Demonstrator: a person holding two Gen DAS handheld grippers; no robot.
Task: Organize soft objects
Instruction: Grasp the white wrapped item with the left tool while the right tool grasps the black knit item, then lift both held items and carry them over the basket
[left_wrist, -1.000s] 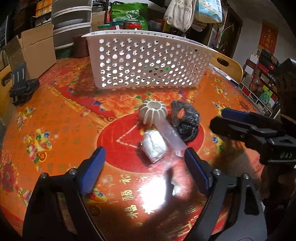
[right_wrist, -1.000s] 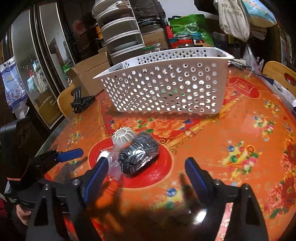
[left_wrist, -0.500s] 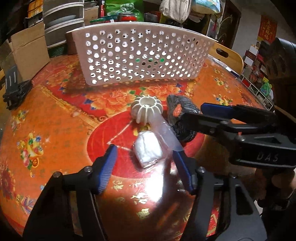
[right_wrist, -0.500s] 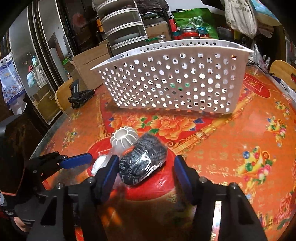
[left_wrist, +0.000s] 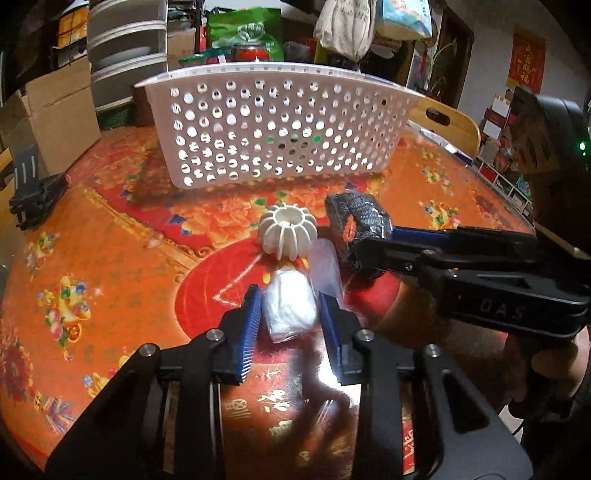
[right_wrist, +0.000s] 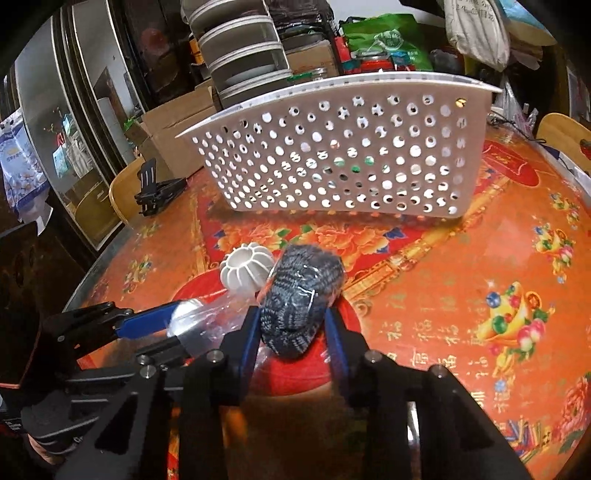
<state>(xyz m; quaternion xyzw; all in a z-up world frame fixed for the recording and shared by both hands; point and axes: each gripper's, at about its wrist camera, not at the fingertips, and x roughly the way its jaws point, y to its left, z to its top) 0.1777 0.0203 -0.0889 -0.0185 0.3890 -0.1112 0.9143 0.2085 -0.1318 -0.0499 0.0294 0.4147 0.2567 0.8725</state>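
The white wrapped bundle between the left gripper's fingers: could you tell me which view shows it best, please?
The left wrist view: the white wrapped bundle sits centred between the left gripper pads, unobstructed. The right wrist view shows only a sliver of it behind that gripper's finger and clear plastic.

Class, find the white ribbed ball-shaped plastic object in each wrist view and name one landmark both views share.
Left wrist view: the white ribbed ball-shaped plastic object sits at centre, beyond the left gripper.
Right wrist view: it lies left of centre, touching the grey knitted bundle.
Shared landmark: the white perforated plastic basket behind.
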